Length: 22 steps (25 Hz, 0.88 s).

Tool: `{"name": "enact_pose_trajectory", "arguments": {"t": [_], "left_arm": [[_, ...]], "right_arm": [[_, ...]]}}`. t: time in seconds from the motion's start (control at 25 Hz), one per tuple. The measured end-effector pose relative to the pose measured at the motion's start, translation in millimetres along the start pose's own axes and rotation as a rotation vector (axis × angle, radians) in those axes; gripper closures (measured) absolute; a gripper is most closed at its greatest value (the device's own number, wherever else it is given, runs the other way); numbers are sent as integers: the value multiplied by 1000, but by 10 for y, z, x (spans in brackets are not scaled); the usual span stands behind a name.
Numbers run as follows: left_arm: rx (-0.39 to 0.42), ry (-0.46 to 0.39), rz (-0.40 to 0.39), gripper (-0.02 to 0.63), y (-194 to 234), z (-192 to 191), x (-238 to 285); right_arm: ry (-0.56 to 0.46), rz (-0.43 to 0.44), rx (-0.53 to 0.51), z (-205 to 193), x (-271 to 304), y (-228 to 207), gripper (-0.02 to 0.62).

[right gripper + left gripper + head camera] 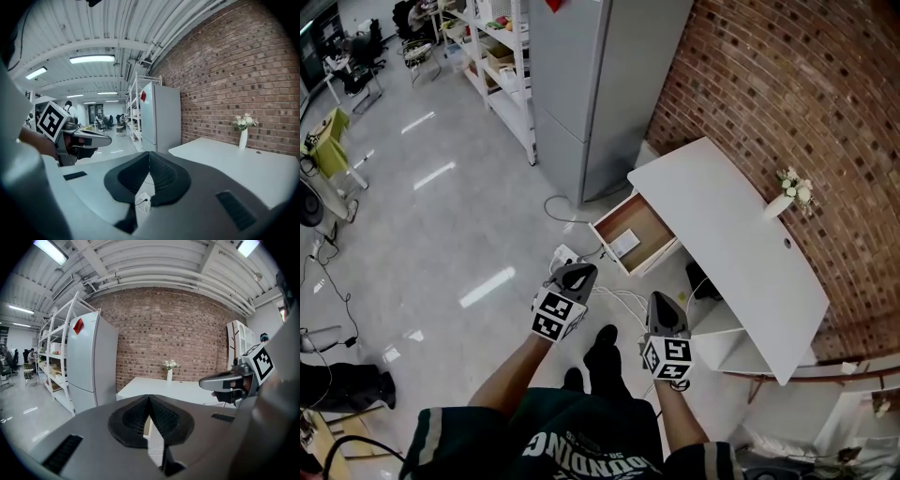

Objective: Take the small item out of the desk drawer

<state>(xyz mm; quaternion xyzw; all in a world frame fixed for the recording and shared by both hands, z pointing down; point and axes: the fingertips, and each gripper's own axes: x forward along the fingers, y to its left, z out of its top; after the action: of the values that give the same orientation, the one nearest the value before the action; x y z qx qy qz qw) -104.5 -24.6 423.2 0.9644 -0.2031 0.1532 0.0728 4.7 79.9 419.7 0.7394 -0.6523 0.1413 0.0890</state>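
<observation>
A white desk [722, 234] stands against the brick wall, and its wooden drawer [645, 221] is pulled out toward me. Inside the drawer, near its front, lies a small white item [624, 244]. My left gripper [581, 270] hangs over the floor just short of the drawer front, shut and holding nothing. My right gripper [665, 300] hangs beside it, below the drawer, and its jaws also meet with nothing between them. In the left gripper view the pads [149, 397] touch at the tip. The right gripper view shows its pads [149, 153] closed the same way.
A tall grey fridge [600, 75] stands left of the desk, with white shelving [502, 66] beyond it. A white power strip [565, 255] and cables lie on the floor by the drawer. A vase of flowers [789, 195] sits on the desk. My feet [602, 349] are below the grippers.
</observation>
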Motion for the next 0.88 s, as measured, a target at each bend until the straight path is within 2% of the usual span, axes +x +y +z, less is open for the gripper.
{"name": "enact_pose_trajectory", "arguments": {"t": [0.4,0.88], "left_arm": [[9,29,-14,591,45,6,382],[9,102,-28,591,302,47,1228]], "right_arm": [[9,11,23,-26,295,-186,571],[43,21,54,23,961,-683,572]]}}
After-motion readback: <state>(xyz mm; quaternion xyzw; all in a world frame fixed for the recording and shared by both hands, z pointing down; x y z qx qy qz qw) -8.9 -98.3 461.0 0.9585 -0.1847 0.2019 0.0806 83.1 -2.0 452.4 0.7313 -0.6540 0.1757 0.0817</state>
